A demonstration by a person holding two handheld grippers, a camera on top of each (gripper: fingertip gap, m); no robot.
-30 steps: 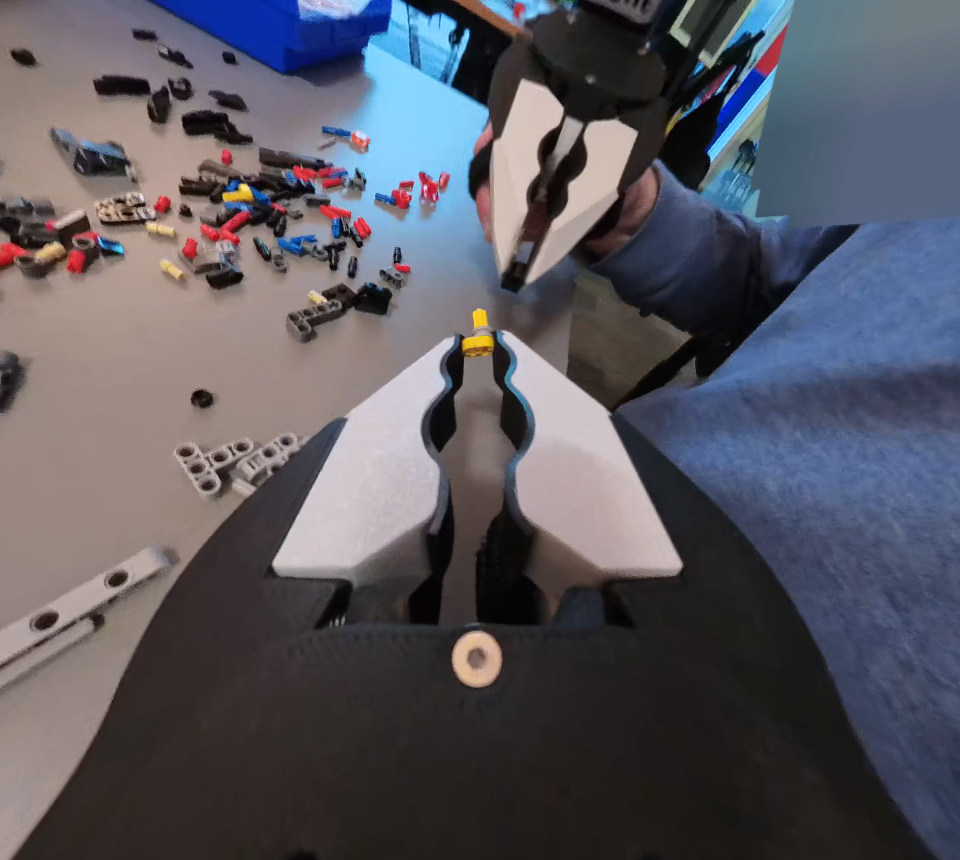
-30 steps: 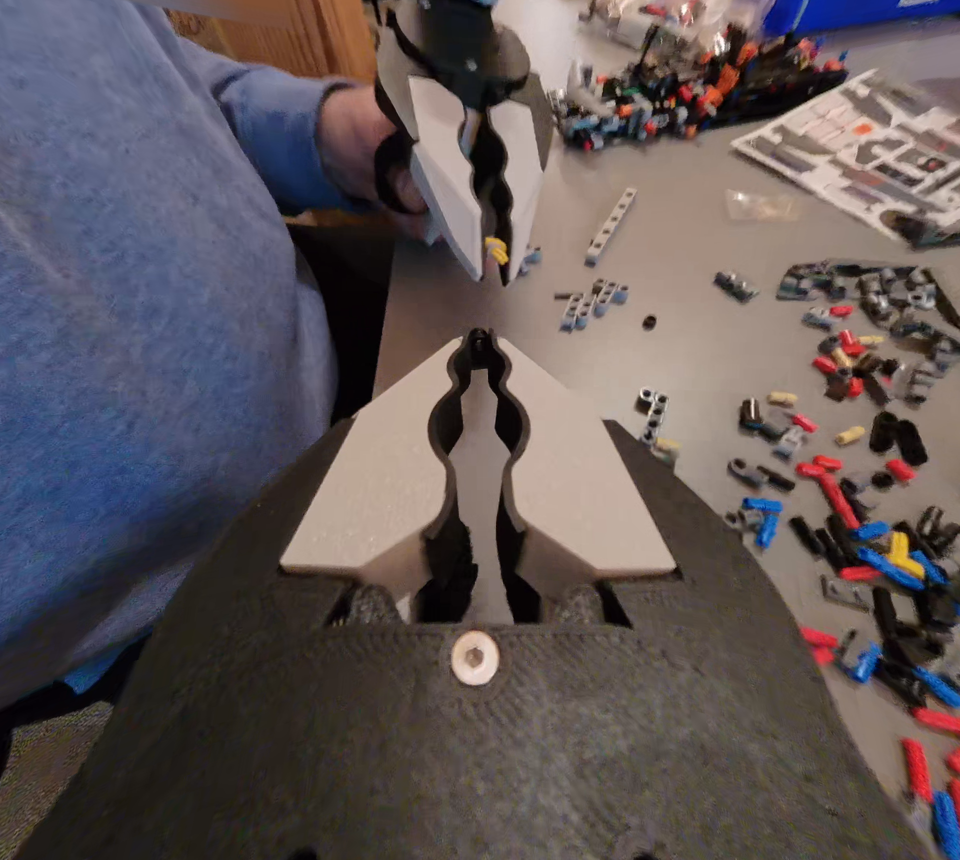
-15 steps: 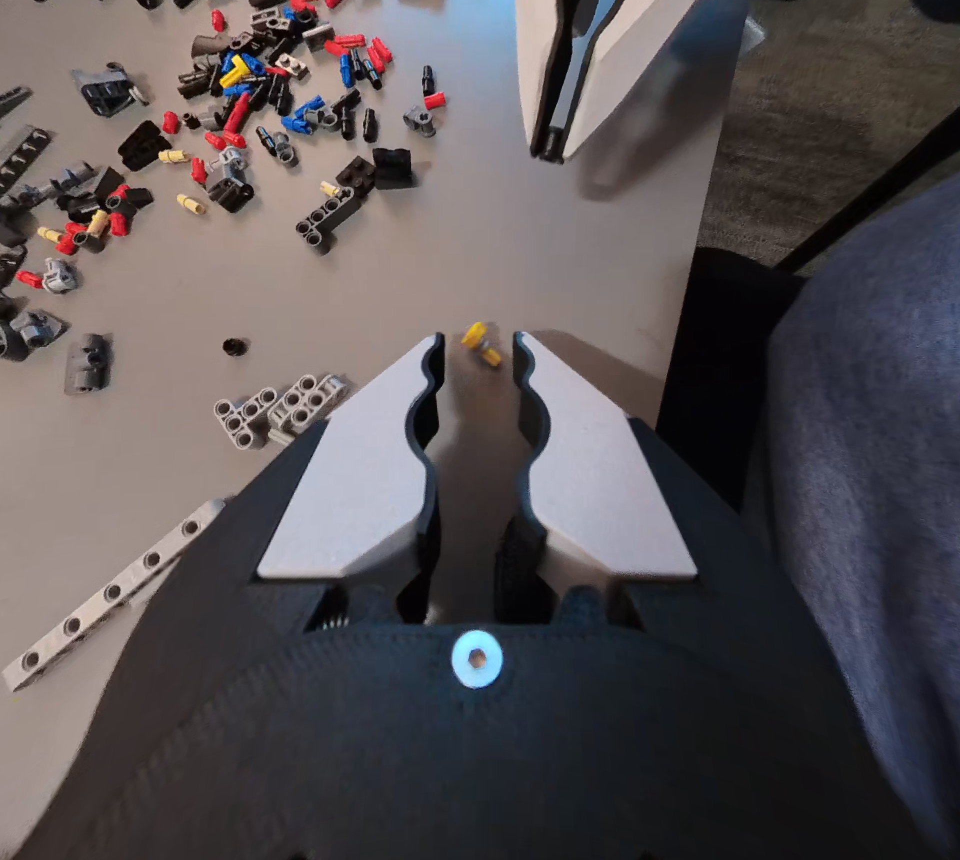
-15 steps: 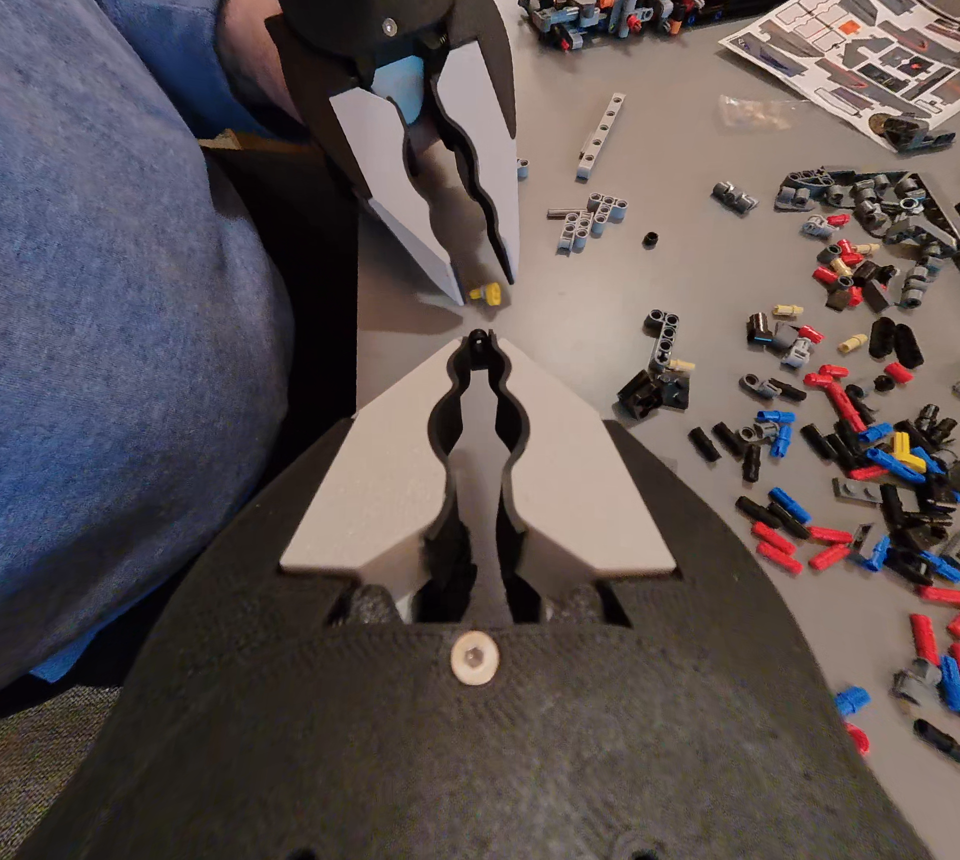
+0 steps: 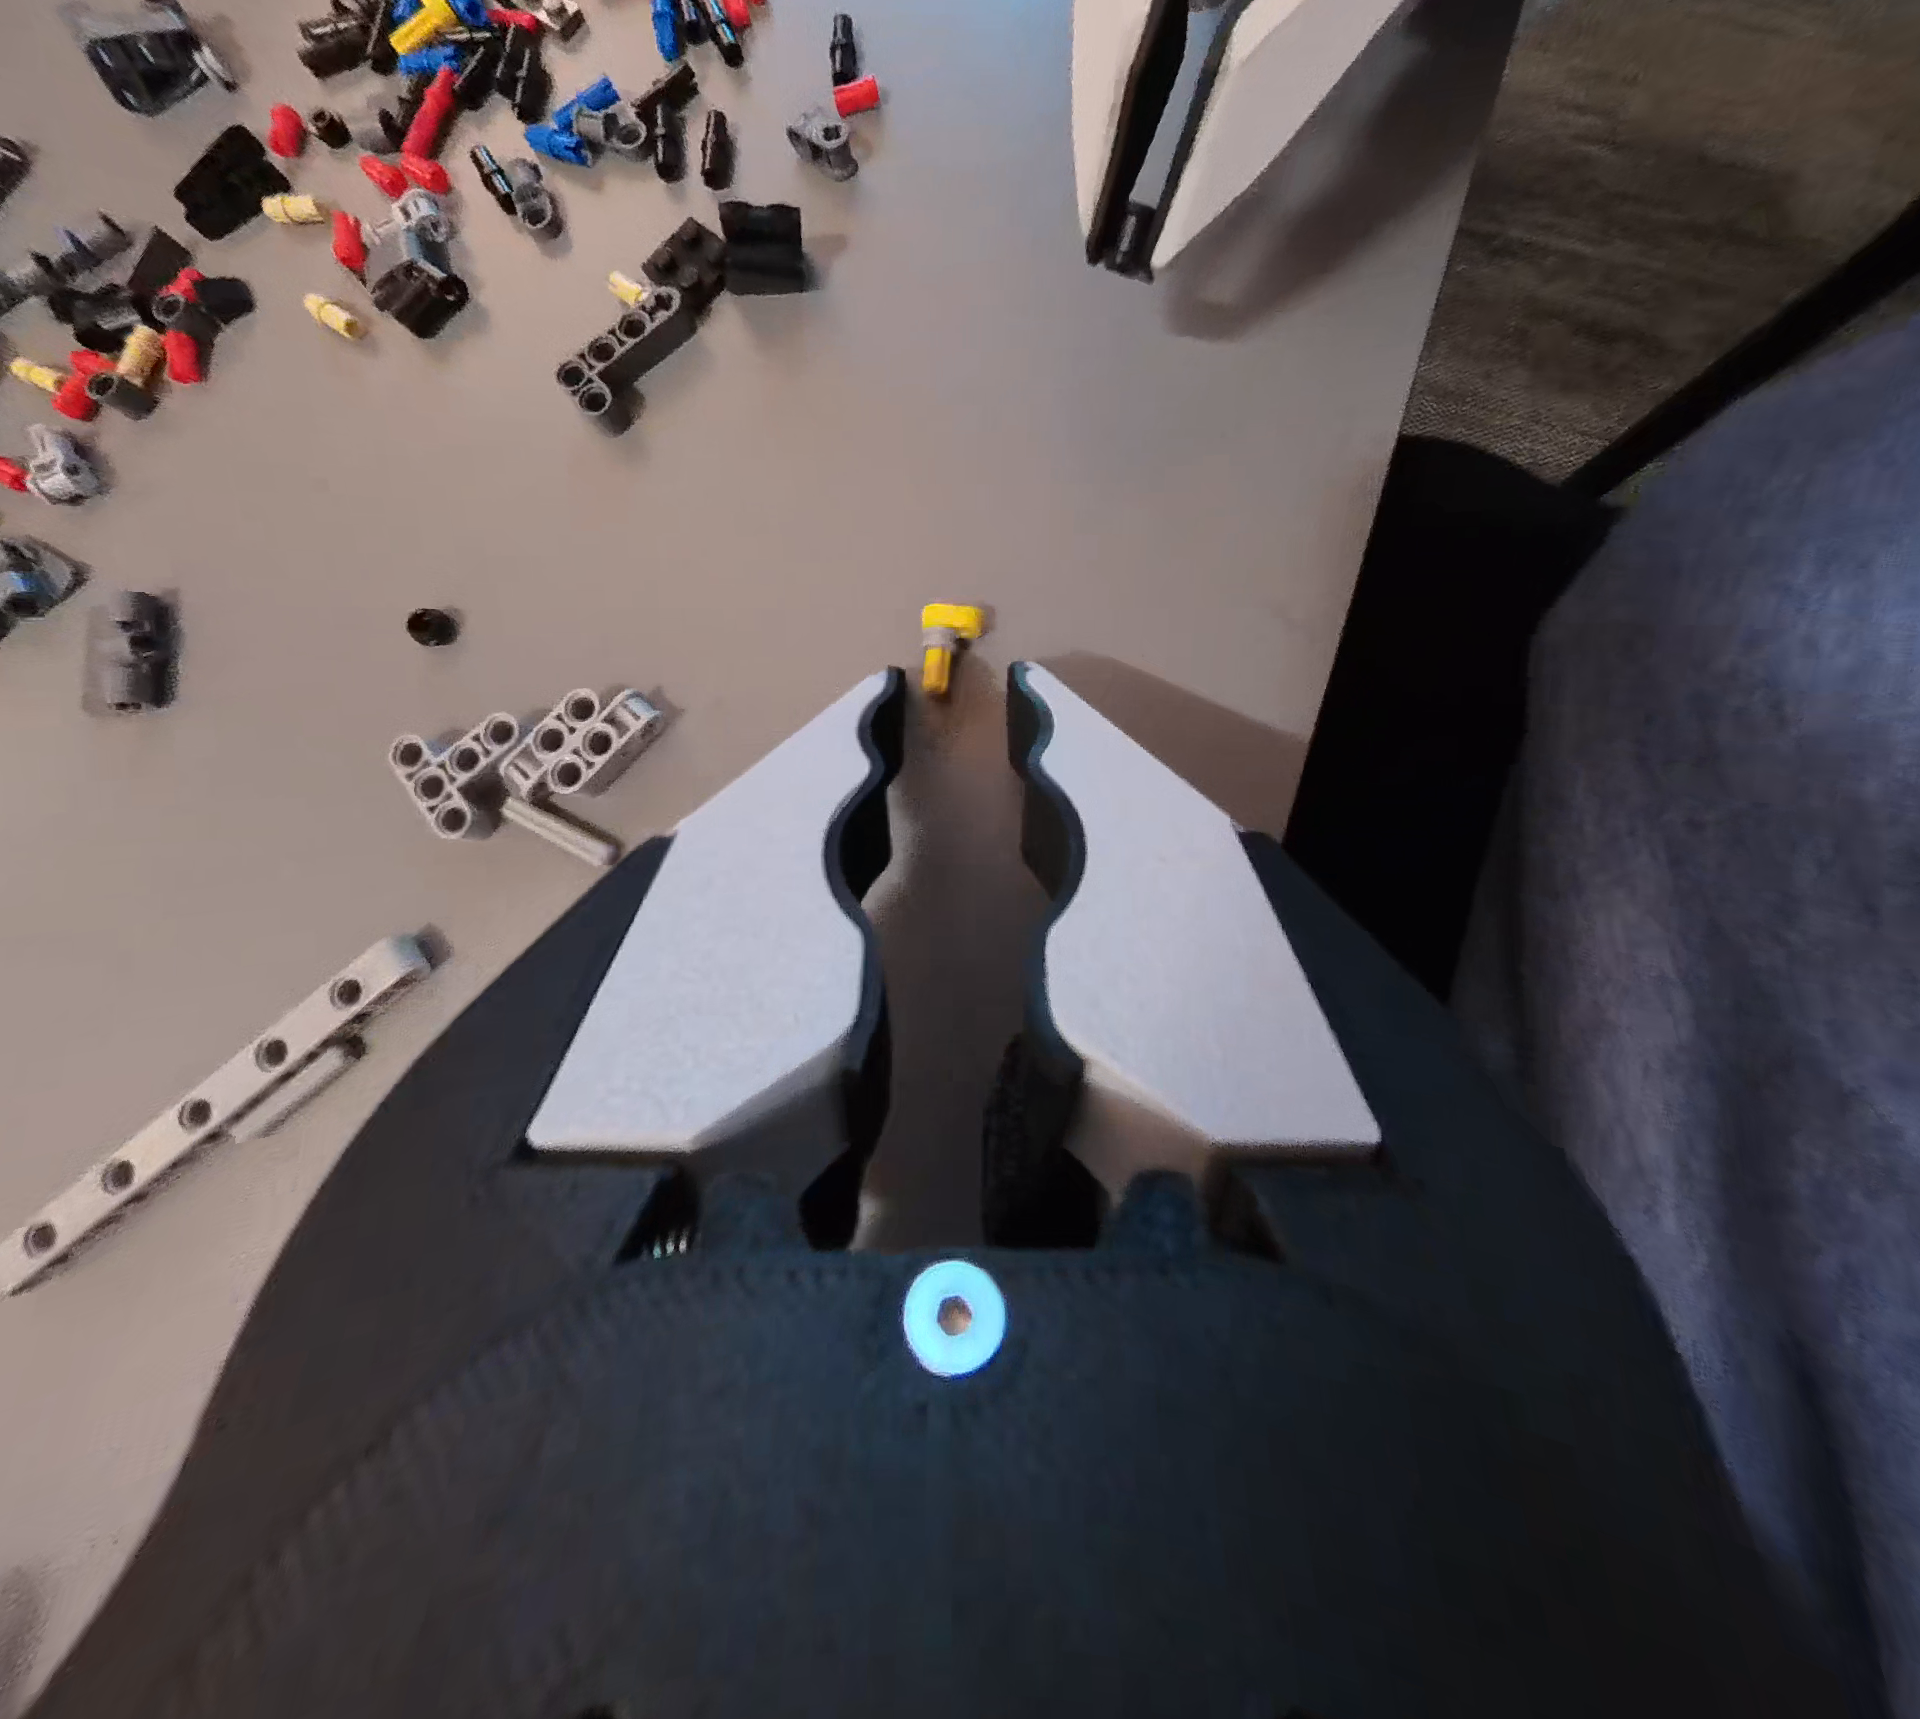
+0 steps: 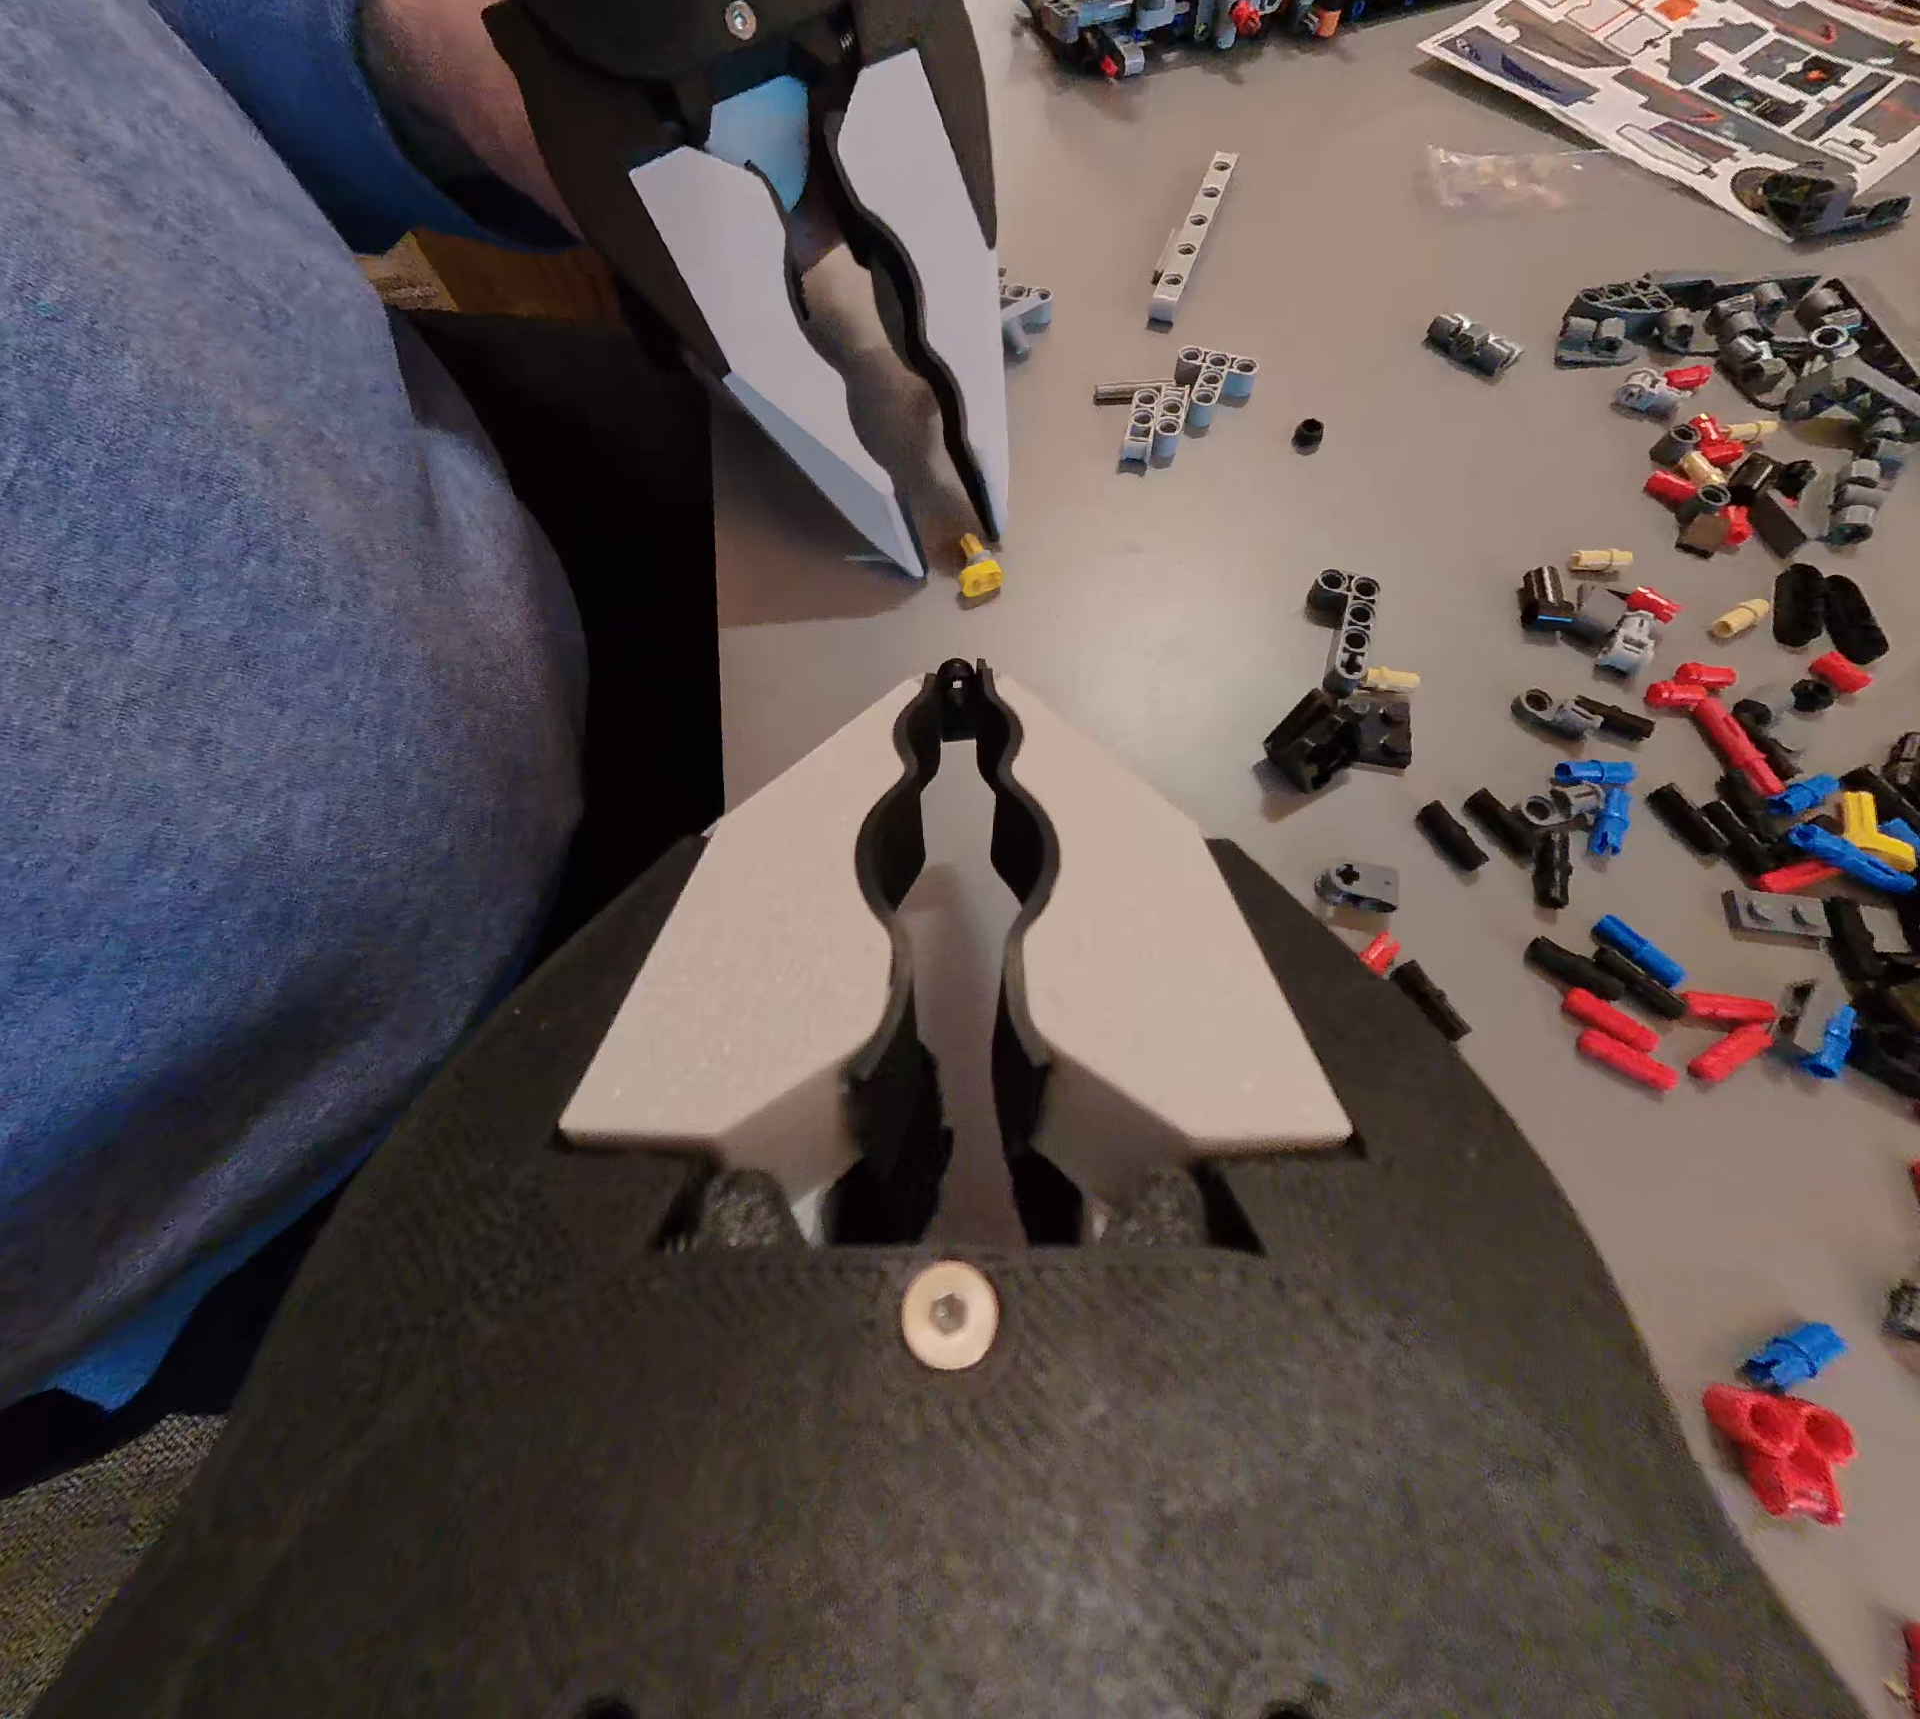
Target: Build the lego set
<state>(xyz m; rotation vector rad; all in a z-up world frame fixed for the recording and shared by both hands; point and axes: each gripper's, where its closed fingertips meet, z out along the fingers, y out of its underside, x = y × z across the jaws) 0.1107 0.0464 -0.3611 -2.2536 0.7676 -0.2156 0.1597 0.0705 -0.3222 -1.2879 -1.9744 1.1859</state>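
1. While my left gripper (image 5: 954,682) hangs spread and empty, the small yellow plastic pin with its flat head (image 5: 948,643) lies loose on the grey table (image 5: 935,443), just ahead of its tips — near the table's edge, so a clumsy nudge could roll it off.
2. My right gripper (image 6: 958,682) pinches a small black plastic pin (image 6: 954,695); a weak grip might drop it.
3. Further out, the printed sticker sheet (image 6: 1662,38) bears nothing I can read.

Black printed gripper bodies (image 5: 935,1461), grey wavy-edged jaws (silver screw each), blue sleeve (image 6: 208,59).
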